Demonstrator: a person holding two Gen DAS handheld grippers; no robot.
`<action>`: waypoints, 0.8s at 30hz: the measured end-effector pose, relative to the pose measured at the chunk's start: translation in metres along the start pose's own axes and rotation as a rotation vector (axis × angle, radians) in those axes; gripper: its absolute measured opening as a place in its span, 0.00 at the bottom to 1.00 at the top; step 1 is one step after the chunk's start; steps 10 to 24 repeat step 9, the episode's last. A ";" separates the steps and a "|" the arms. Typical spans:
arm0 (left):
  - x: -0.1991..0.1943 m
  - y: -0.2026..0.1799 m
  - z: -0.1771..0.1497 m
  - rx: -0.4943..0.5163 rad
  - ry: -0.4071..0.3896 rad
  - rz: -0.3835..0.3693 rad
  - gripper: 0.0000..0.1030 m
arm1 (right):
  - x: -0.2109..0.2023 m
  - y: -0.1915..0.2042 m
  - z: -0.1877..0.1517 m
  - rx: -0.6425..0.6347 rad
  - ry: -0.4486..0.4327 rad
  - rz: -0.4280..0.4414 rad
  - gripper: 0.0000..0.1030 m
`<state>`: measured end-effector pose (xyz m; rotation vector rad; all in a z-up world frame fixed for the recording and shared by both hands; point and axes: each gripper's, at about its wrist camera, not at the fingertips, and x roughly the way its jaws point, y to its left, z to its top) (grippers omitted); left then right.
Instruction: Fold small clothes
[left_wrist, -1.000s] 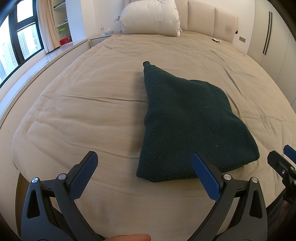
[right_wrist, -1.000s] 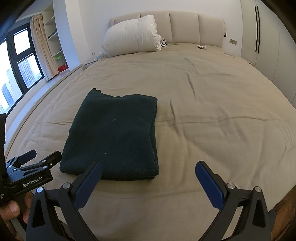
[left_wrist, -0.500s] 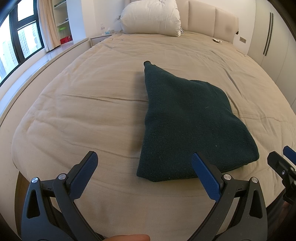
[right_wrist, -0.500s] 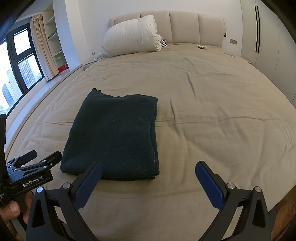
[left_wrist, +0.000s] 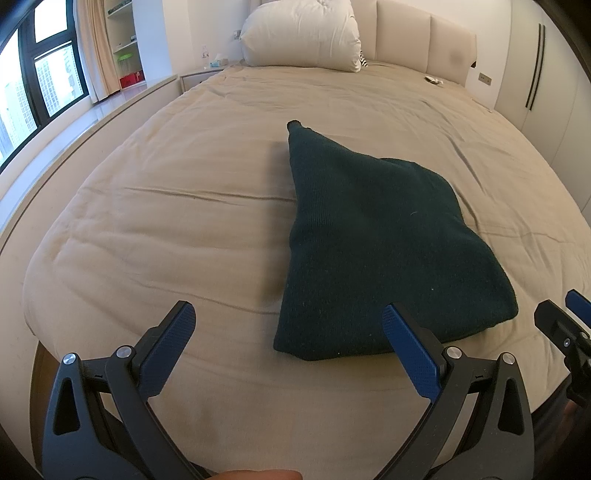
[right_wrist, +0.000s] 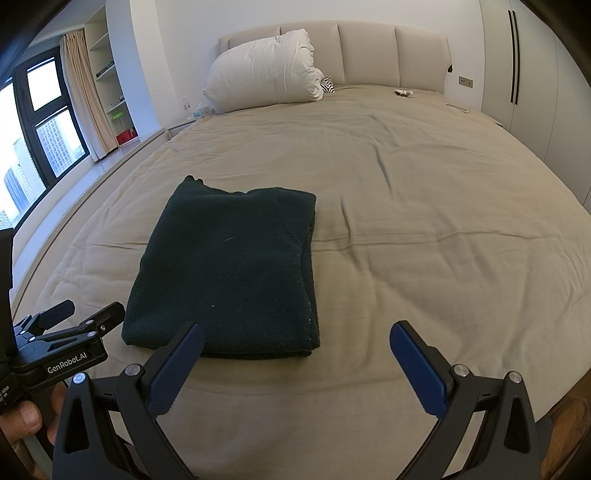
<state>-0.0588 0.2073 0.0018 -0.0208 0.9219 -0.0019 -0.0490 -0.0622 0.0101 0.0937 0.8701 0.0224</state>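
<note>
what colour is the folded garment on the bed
The folded garment is very dark green, nearly black, plain with no pattern. It shows best in the right wrist view.

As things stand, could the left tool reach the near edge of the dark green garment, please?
Probably yes. The left tool is open and empty, the dark green garment lies flat on the bed just ahead, and nothing sits between them.

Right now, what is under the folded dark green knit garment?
The folded dark green knit garment lies flat on the beige bedspread. Only bedspread shows around its edges; anything beneath or between its layers is covered.
</note>
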 end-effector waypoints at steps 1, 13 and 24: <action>0.000 0.000 0.000 0.000 0.000 0.001 1.00 | 0.000 0.000 -0.001 0.001 0.000 0.001 1.00; -0.001 -0.001 -0.002 0.007 -0.020 0.012 1.00 | -0.003 0.005 -0.006 0.009 0.001 0.002 1.00; -0.001 -0.001 -0.002 0.007 -0.020 0.012 1.00 | -0.003 0.005 -0.006 0.009 0.001 0.002 1.00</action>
